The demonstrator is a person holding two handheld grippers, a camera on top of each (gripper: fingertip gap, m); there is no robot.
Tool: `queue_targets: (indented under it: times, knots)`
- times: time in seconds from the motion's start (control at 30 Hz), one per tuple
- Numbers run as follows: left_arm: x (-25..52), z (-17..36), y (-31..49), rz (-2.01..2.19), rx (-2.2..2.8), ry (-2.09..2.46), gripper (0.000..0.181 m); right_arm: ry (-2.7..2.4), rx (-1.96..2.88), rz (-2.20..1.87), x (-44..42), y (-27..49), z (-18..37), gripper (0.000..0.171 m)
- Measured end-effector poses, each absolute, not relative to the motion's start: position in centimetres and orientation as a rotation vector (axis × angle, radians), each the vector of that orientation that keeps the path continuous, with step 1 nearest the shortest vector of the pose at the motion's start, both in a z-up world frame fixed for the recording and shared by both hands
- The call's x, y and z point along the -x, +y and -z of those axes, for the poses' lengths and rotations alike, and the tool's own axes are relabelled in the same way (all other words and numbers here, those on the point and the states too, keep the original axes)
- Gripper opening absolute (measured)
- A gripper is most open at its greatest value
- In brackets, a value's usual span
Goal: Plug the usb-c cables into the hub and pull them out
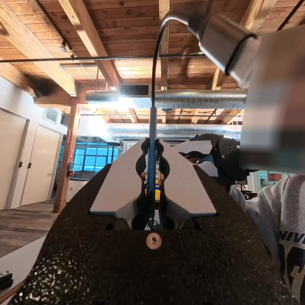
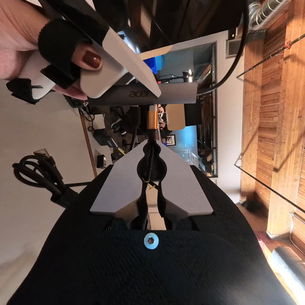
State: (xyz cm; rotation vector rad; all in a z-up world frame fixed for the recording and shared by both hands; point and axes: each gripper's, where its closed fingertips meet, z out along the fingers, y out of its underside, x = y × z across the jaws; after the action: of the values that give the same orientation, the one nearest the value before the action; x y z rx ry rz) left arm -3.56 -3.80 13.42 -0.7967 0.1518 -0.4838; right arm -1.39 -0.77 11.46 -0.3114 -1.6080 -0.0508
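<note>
My left gripper [image 1: 151, 140] is shut on the grey hub [image 1: 151, 158], seen edge-on as a thin bar between the fingers. The hub's own black cable [image 1: 155, 66] arcs up to a blurred grey plug [image 1: 222, 44] close to the camera. In the right wrist view the hub [image 2: 178, 94] lies crosswise, partly behind a left gripper finger [image 2: 128, 66]. My right gripper [image 2: 151, 141] is shut on a black braided cable just behind its orange usb-c plug [image 2: 152, 118]. The plug's metal tip meets the hub's edge. A black plug [image 2: 135, 115] sits in the hub beside it.
A bundle of black cables [image 2: 38, 173] lies on the white table [image 2: 33, 123], with small black boxes [image 2: 101, 161] near its edge. A hand [image 2: 19, 33] holds the left gripper. The right gripper [image 1: 189, 155] and a grey sleeve [image 1: 264, 206] show at right. Spacing between my two grippers at the tips: around 5 cm.
</note>
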Motion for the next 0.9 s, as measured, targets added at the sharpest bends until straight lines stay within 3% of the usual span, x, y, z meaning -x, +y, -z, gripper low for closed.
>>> queue_targets:
  times: [0.6,0.9]
  knots:
    - [2.9,-13.2,-3.3,0.535,0.803,0.161,0.007,-1.624,0.331,0.034,2.1,0.2,-10.9,0.001]
    - [3.4,-13.0,-3.5,0.521,0.813,0.151,0.007,-1.677,0.386,-0.270,2.2,-0.6,-10.2,0.002]
